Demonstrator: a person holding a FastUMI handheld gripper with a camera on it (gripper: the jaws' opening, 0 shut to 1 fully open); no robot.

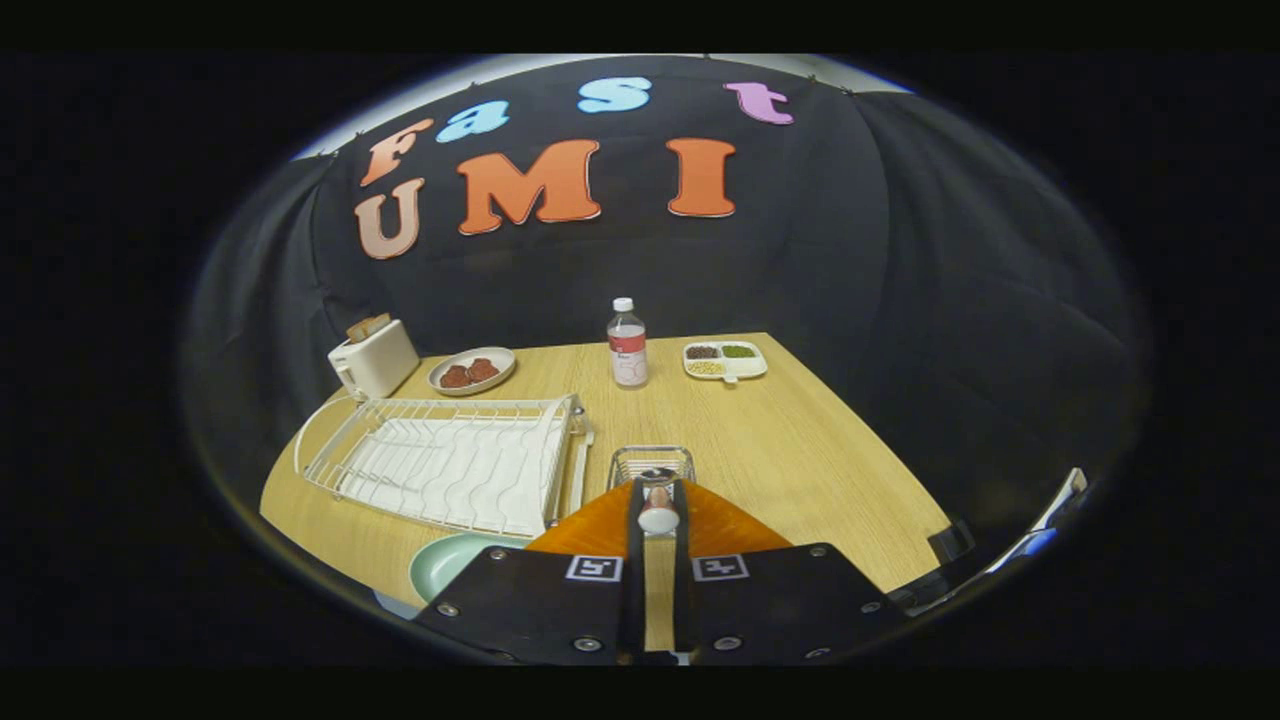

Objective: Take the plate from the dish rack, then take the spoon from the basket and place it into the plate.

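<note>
My gripper hangs above the near part of the wooden table, its two fingers drawn close together on a small spoon whose pale end shows between them. Just beyond the fingertips stands the small wire basket. A pale green plate lies flat on the table to the left of the fingers, partly hidden by the gripper's body. Past the plate stands the white wire dish rack, with nothing in its slots.
At the back of the table stand a white toaster, a dish of red-brown food, a clear bottle and a divided dish of beans. The table's right edge runs diagonally beside the gripper.
</note>
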